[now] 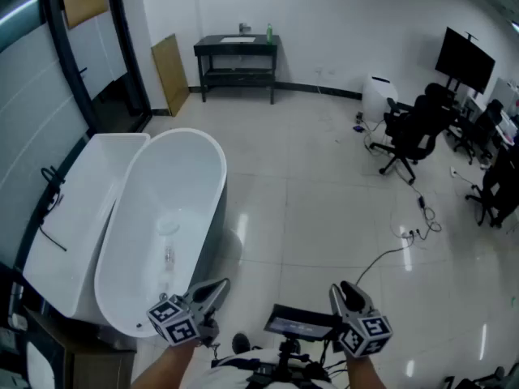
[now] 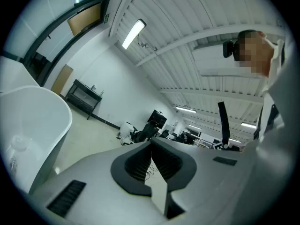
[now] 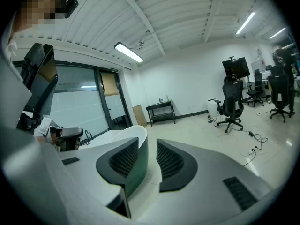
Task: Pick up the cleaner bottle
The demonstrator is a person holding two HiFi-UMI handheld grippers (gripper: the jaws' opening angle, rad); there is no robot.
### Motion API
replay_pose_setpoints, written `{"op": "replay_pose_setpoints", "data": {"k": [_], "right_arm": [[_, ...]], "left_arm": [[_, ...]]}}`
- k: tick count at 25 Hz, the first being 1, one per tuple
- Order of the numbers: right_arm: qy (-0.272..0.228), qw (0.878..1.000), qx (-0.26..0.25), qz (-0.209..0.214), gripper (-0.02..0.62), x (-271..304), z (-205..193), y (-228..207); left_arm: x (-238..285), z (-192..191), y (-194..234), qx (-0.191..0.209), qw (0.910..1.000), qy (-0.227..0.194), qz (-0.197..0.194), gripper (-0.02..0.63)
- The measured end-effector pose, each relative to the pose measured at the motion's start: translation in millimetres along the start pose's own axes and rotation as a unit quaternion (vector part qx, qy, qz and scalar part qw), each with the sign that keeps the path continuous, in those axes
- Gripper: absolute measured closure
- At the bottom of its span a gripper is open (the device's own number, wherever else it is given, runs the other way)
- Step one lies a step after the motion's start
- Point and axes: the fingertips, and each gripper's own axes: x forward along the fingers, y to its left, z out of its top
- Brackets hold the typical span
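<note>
Bottle: a small green bottle [image 1: 269, 32], judged to be the cleaner bottle, stands on the right end of the black worktop [image 1: 231, 44]. The worktop sits against the back wall, beyond the far end of the white bathtub [image 1: 212, 148].
Long axis: upright as far as can be told; the bottle is too small in the head view to read its shape.
Left tongs [image 1: 217, 286]: just beside the bathtub's near end, held level, pads pressed together with nothing between them.
Right tongs [image 1: 342, 292]: further right of the bathtub's near end, over open floor. They dip slightly and are drawn in to a narrow slit, pinching nothing.
Bearing: the bottle lies ahead of both tongs, past the bathtub's far end and well apart from either.
Nearer hand: likely no real difference, as the bottle lines up roughly between the two.
Coming move: probably a walk along the bathtub's right flank to the worktop, then a sideways grasp across the bottle's upright body.
</note>
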Motion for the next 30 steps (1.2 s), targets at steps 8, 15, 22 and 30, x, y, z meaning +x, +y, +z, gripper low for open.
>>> {"op": "replay_pose_setpoints", "data": {"k": [8,15,22,30], "right_arm": [[0.025,0.999,0.005,-0.021,0.469,-5,-18,17],[0.036,0.998,0.012,-0.043,0.468,2,-27,30],[0.031,0.999,-0.002,-0.031,0.468,15,-23,54],[0.028,0.999,0.009,-0.033,0.468,30,-18,49]], "left_arm": [[-32,-4,6,0.004,0.9998,0.014,0.014,0.613],[-57,7,27,-0.001,0.9998,0.007,0.021,0.612],[-69,21,34,0.007,0.9999,0.005,0.007,0.612],[-60,23,43,0.009,0.9998,0.016,0.01,0.612]]}}
